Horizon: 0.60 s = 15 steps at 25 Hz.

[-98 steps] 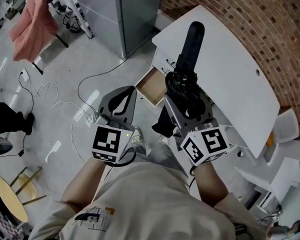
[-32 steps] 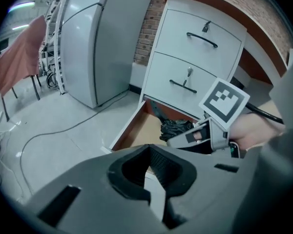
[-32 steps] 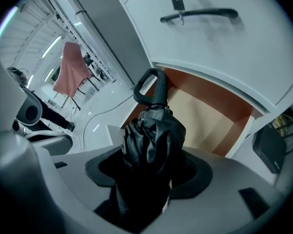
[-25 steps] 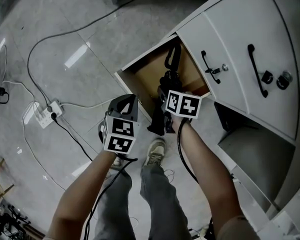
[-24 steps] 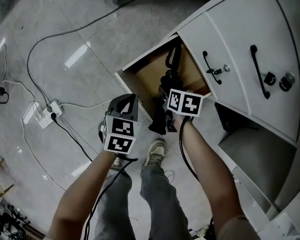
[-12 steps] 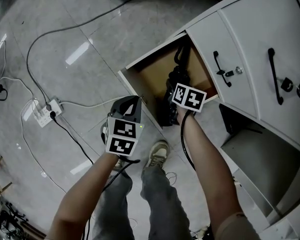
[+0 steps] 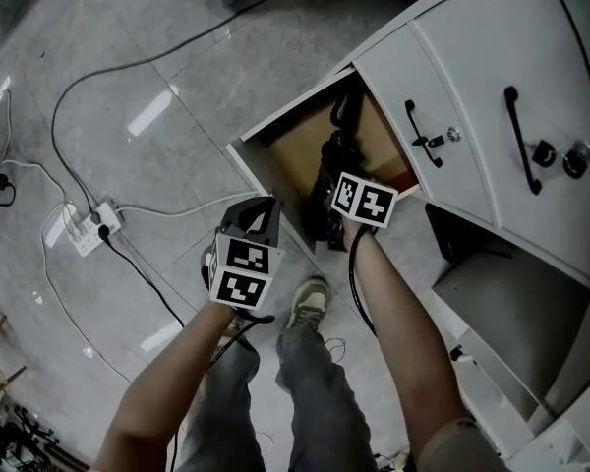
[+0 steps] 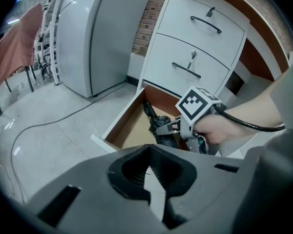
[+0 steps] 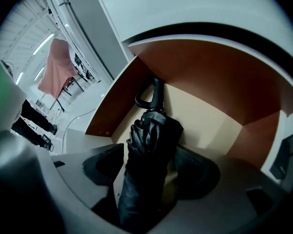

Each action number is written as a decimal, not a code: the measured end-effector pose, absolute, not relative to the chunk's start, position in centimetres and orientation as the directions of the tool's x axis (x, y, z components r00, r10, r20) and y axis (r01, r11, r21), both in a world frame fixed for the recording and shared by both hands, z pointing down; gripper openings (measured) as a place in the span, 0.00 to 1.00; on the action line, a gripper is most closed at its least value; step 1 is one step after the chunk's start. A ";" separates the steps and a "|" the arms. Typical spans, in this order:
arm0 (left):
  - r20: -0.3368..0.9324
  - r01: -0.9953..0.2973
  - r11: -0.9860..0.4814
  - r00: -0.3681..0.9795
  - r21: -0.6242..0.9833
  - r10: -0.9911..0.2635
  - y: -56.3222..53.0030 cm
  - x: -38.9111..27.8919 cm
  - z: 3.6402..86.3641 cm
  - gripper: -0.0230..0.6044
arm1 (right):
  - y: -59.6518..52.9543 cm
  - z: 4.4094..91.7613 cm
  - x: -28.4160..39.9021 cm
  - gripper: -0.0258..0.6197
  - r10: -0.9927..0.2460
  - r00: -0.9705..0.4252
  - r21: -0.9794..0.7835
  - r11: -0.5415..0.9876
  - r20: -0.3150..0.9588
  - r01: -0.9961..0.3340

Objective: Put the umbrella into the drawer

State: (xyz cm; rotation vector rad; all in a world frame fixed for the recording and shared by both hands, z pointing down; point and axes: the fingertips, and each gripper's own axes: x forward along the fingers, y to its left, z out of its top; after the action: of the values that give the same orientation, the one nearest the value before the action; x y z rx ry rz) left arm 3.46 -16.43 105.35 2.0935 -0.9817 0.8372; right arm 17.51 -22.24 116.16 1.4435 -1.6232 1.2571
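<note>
A folded black umbrella [image 7: 335, 153] lies in the open bottom drawer [image 7: 252, 161] with its curved handle toward the drawer's back. In the right gripper view the umbrella [image 9: 151, 140] runs up between the jaws over the tan drawer floor [image 9: 205, 121]. My right gripper [image 7: 327, 197] reaches down into the drawer; its jaws are opening, with a gap showing beside the umbrella. My left gripper [image 7: 253, 214] hangs shut and empty over the floor, just in front of the drawer's front corner. From the left gripper view I see the right gripper [image 8: 169, 126] at the umbrella [image 8: 158, 129].
White cabinet drawers with black handles [image 7: 425, 137] stand above the open one. A power strip [image 7: 94, 226] and cables lie on the grey floor at the left. A shoe [image 7: 309, 299] is below the drawer. A grey cabinet [image 8: 88, 38] and a pink cloth [image 8: 14, 48] stand farther off.
My right gripper has sunk a little deeper into the drawer with the umbrella, which now rests lower inside. The left gripper has kept its place.
</note>
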 end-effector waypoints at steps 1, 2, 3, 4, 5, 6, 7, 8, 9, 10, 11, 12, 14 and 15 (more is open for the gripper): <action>0.768 -0.821 -0.490 0.507 0.292 -0.392 -16.6 3.3 104.7 0.05 | -21.8 115.4 17.6 0.51 -0.377 -0.204 -0.244 -0.060 0.903 -0.968; 0.770 -0.826 -0.485 0.501 0.288 -0.395 -16.7 3.1 103.9 0.05 | -21.4 114.6 17.8 0.51 -0.378 -0.196 -0.238 -0.068 0.905 -0.969; 0.772 -0.830 -0.479 0.495 0.284 -0.399 -16.9 2.9 103.0 0.05 | -20.9 113.8 17.9 0.51 -0.377 -0.188 -0.231 -0.071 0.907 -0.970; 0.775 -0.835 -0.473 0.488 0.281 -0.402 -17.0 2.7 102.1 0.05 | -20.4 112.9 18.0 0.51 -0.375 -0.184 -0.225 -0.069 0.908 -0.972; 0.776 -0.838 -0.468 0.484 0.278 -0.405 -17.1 2.6 101.0 0.05 | -20.0 111.9 18.0 0.51 -0.374 -0.183 -0.223 -0.066 0.909 -0.973; 0.774 -0.840 -0.467 0.483 0.276 -0.410 -17.2 2.4 99.8 0.05 | -19.6 110.9 18.0 0.50 -0.374 -0.186 -0.226 -0.066 0.909 -0.972; 0.770 -0.840 -0.468 0.483 0.274 -0.416 -17.4 2.3 98.7 0.05 | -19.3 109.8 17.9 0.50 -0.376 -0.191 -0.232 -0.068 0.907 -0.970; 0.766 -0.840 -0.470 0.485 0.272 -0.422 -17.6 2.1 97.4 0.05 | -19.1 108.5 17.7 0.50 -0.380 -0.197 -0.242 -0.073 0.904 -0.968; 0.761 -0.839 -0.473 0.486 0.269 -0.429 -17.8 2.0 96.2 0.05 | -18.9 107.2 17.5 0.49 -0.387 -0.204 -0.251 -0.076 0.899 -0.965; 0.757 -0.839 -0.474 0.487 0.266 -0.436 -18.0 1.8 95.0 0.05 | -18.8 105.7 17.2 0.46 -0.397 -0.210 -0.260 -0.076 0.893 -0.963; 0.752 -0.840 -0.475 0.487 0.264 -0.444 -18.3 1.6 93.7 0.05 | -18.9 104.2 16.8 0.41 -0.411 -0.217 -0.267 -0.069 0.886 -0.961; 0.747 -0.841 -0.475 0.487 0.260 -0.452 -18.5 1.4 92.3 0.05 | -18.9 102.5 16.3 0.37 -0.426 -0.225 -0.273 -0.056 0.876 -0.960; 0.737 -0.843 -0.474 0.485 0.253 -0.470 -18.9 1.0 89.6 0.05 | -19.1 98.9 15.4 0.28 -0.458 -0.235 -0.273 -0.017 0.857 -0.962; 0.731 -0.845 -0.473 0.484 0.249 -0.480 -19.2 0.8 88.1 0.05 | -19.2 97.0 15.0 0.25 -0.472 -0.237 -0.266 0.004 0.849 -0.964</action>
State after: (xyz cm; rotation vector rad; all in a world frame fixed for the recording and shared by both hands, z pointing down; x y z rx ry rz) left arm 0.78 -19.16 88.10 2.1299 -1.0886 0.7870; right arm 14.96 -19.15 97.02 1.4788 -1.7473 1.1817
